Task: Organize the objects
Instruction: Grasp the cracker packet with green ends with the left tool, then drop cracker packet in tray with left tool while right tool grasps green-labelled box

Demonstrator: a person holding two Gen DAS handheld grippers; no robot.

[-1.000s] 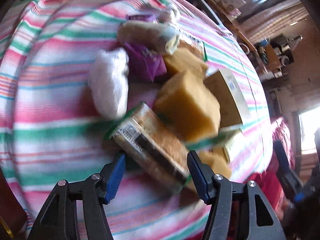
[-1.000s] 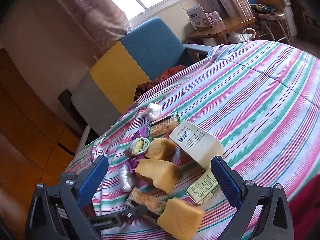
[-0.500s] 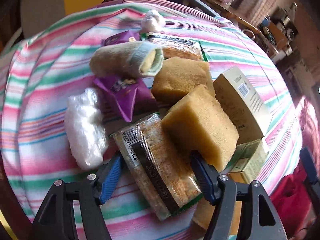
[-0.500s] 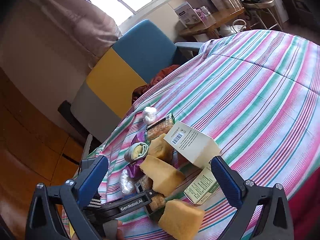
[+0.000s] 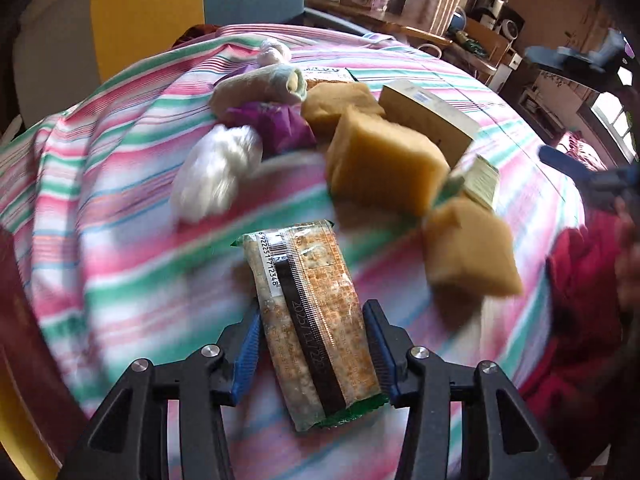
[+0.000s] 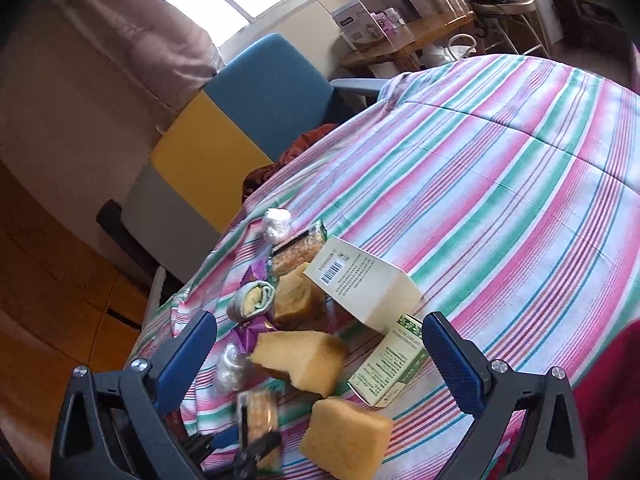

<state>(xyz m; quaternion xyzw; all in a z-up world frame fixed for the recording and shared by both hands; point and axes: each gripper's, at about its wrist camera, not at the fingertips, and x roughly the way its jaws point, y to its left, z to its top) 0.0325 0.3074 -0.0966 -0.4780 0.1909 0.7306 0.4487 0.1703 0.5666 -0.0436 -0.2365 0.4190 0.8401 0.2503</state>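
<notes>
Snack bar gripped, ready to be sorted

The left gripper (image 5: 312, 344) clamps the snack bar (image 5: 310, 320) above the striped cloth (image 5: 120, 272); the right gripper (image 6: 320, 356) hangs wide open, empty. Next, probably a clear spot away from the sponges (image 5: 384, 168).

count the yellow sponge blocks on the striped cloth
3. One nearest the camera at the cloth's edge, one in the middle of the pile, one farther back beside the rolled towel. Others could hide under the boxes.
</notes>
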